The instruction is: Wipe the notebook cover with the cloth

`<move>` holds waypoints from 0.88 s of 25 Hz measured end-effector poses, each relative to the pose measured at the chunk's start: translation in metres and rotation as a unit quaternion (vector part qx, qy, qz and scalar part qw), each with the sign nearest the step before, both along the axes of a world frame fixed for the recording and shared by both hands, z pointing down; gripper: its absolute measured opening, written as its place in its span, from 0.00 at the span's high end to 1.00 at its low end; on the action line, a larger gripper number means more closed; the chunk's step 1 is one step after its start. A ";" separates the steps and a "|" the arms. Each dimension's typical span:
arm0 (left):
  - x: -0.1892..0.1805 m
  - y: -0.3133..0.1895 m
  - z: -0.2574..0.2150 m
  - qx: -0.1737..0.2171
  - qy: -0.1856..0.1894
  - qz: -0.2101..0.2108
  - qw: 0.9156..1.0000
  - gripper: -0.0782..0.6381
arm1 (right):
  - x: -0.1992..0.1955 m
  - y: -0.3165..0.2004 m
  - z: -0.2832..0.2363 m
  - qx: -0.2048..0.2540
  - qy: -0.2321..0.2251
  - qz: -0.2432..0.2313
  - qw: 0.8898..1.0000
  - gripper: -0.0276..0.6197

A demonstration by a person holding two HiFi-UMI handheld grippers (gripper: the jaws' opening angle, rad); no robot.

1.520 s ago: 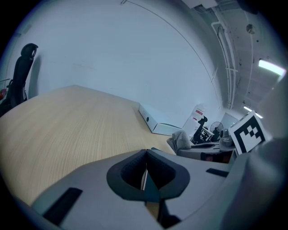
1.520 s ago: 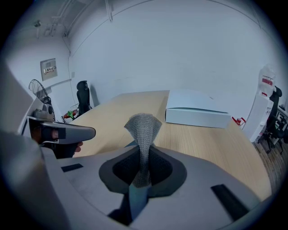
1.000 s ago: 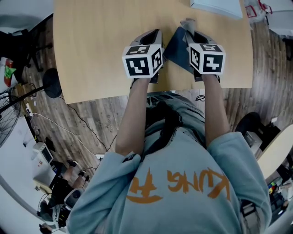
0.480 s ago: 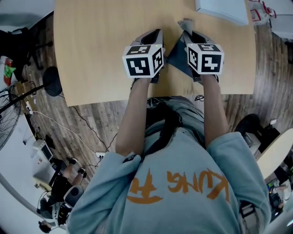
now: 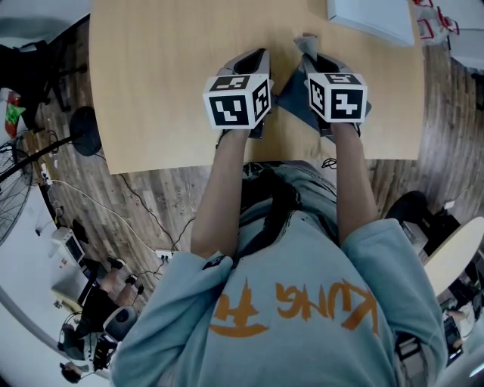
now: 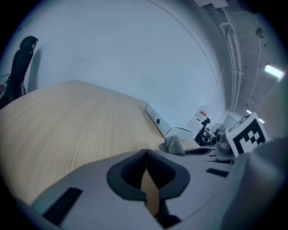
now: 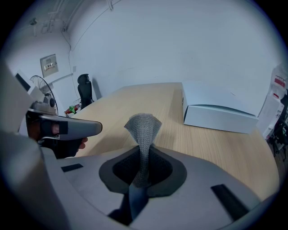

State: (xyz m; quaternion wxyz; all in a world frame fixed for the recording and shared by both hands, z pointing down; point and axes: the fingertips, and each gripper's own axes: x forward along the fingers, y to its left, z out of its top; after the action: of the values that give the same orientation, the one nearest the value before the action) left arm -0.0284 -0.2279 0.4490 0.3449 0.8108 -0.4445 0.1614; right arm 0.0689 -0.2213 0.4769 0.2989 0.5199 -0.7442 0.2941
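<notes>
**Small leftward creep over the notebook**

Crept slightly left over the past second: right gripper (image 5: 310, 47), now covering more of the dark blue notebook (image 5: 290, 95) lying near the front edge of the wooden table (image 5: 166, 75). Jaws clamped on the grey cloth (image 7: 143, 125), with a tuft poking up past the tips. Left gripper (image 5: 257, 56) close alongside at the notebook's left edge, jaws pressed together on nothing. Cannot tell whether touching the cover.

For a clean wipe:
- Lower the right gripper until the cloth, not the jaw tips, meets the cover.
- Sweep in long, overlapping strokes from one edge to the other.
- Keep the pinch firm against slippage of the cloth.
- Press the left gripper onto a corner to guard against probable sliding on the smooth wood.
- Stay clear of the white box (image 5: 370, 17) at the far right.
</notes>
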 end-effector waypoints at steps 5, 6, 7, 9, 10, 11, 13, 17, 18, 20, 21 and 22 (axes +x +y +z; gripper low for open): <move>0.005 -0.001 -0.002 -0.001 0.001 0.003 1.000 0.87 | 0.004 -0.001 -0.001 -0.004 0.003 0.001 1.000 0.91; 0.006 -0.001 -0.002 -0.001 0.001 0.004 1.000 0.87 | 0.004 -0.001 -0.001 -0.004 0.003 0.001 1.000 0.91; 0.007 0.000 -0.001 -0.001 0.001 0.005 1.000 0.87 | 0.004 0.000 -0.001 -0.004 0.004 0.001 1.000 0.91; 0.009 0.000 -0.002 -0.001 0.002 0.008 1.000 0.87 | 0.005 0.002 -0.001 -0.004 0.005 0.002 1.000 0.91; 0.010 0.001 -0.002 -0.001 0.002 0.009 1.000 0.87 | 0.007 0.002 -0.002 -0.004 0.006 0.004 1.000 0.91; 0.011 0.001 -0.003 -0.001 0.003 0.010 1.000 0.87 | 0.009 0.003 -0.002 -0.004 0.007 0.005 1.000 0.91; 0.013 0.003 -0.002 -0.001 0.003 0.012 1.000 0.87 | 0.011 0.005 -0.002 -0.004 0.008 0.008 1.000 0.91; 0.018 0.005 -0.001 -0.002 0.004 0.017 1.000 0.87 | 0.017 0.008 0.000 -0.004 0.009 0.014 1.000 0.91; 0.020 0.005 -0.001 -0.002 0.004 0.019 1.000 0.87 | 0.019 0.008 0.000 -0.004 0.008 0.015 1.000 0.91; 0.024 0.006 -0.001 -0.003 0.005 0.023 1.000 0.87 | 0.022 0.009 0.000 -0.004 0.008 0.018 1.000 0.91; 0.026 0.007 -0.001 -0.003 0.005 0.025 1.000 0.87 | 0.023 0.010 0.000 -0.004 0.008 0.019 1.000 0.91; 0.028 0.007 -0.001 -0.003 0.005 0.027 1.000 0.87 | 0.025 0.010 0.000 -0.004 0.008 0.021 1.000 0.91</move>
State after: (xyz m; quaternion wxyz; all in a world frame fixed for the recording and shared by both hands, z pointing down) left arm -0.0005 -0.2205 0.4477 0.3451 0.8223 -0.4202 0.1678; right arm 0.0940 -0.2109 0.4769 0.3006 0.5365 -0.7294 0.2998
